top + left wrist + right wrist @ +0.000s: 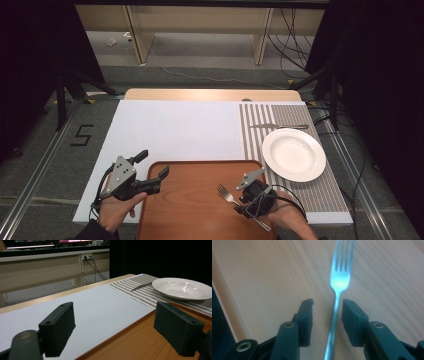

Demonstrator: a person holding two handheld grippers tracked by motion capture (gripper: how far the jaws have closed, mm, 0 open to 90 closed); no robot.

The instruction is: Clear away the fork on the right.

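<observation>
The fork (336, 298) lies flat on the brown tray (195, 205), near the tray's right side, and the right gripper (327, 305) stands over its handle. The jaws of this gripper are apart, with the thin handle between them but touching neither pad; there is a gap on each side, and the handle runs closer to the right-hand pad. To do this step well, I think the gripper should first be centred so that the handle is in the middle, then lowered until the pads are beside the metal, and only then closed, because a thin flat handle can easily slip or turn when it is pushed from one side only. A grip near the neck is better for balance than one at the far end. The long axis of the fork runs, in the high view, from the lower right near the person's hand to the upper left, and the prongs point up and left, away from the person. The left gripper (152, 171) rests at the left edge of the tray, its jaws wide apart and holding nothing.
</observation>
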